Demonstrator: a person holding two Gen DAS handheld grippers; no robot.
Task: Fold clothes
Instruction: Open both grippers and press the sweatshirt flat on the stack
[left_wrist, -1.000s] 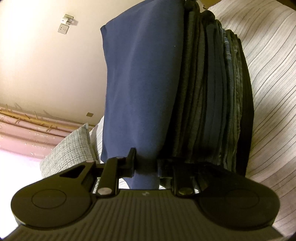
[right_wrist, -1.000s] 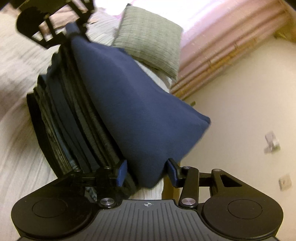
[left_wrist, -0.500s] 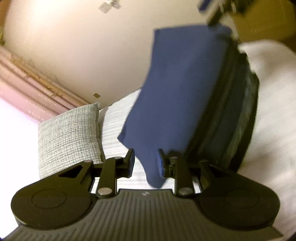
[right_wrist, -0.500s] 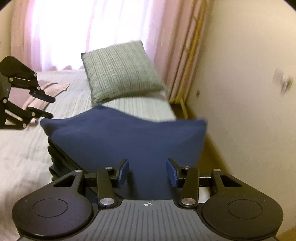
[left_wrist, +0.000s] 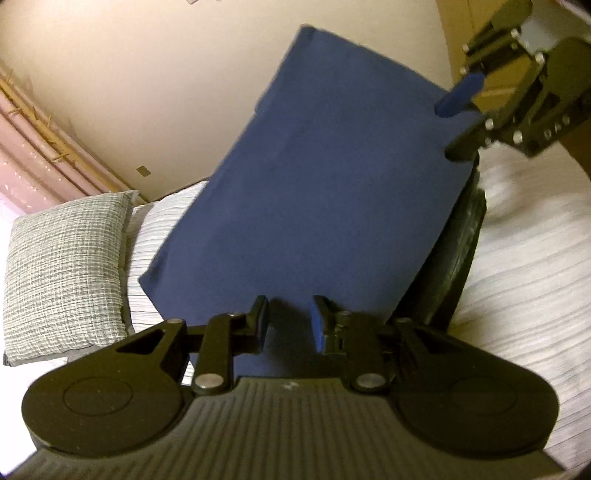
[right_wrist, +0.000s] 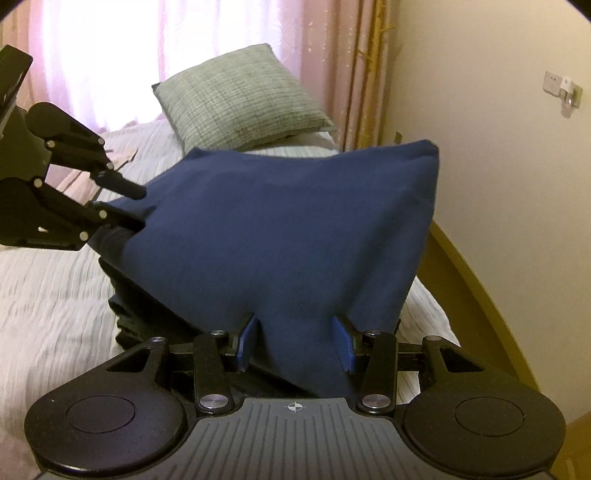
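A folded navy garment (left_wrist: 325, 192) hangs stretched between my two grippers, tilted up over a stack of dark folded clothes (left_wrist: 458, 258) on the bed. My left gripper (left_wrist: 290, 321) is shut on one lower corner, with bunched cloth between its pads. In the right wrist view that same left gripper (right_wrist: 142, 206) pinches the navy garment (right_wrist: 295, 229) at the left. My right gripper (right_wrist: 295, 343) is shut on the opposite corner, and the cloth fills the gap between its blue pads. The right gripper (left_wrist: 445, 129) also shows at the top right of the left wrist view. The stack (right_wrist: 122, 306) lies under the garment.
A striped white bedcover (left_wrist: 517, 277) lies under the stack. A grey woven pillow (right_wrist: 240, 96) leans at the head of the bed by pink curtains (right_wrist: 332, 55). A cream wall (right_wrist: 498, 166) and a wooden bed edge (right_wrist: 480, 288) run close on the right.
Both views have rolled toward level. The navy garment, which lay against the side of the stack, has come up off it and now spreads between the two grippers.
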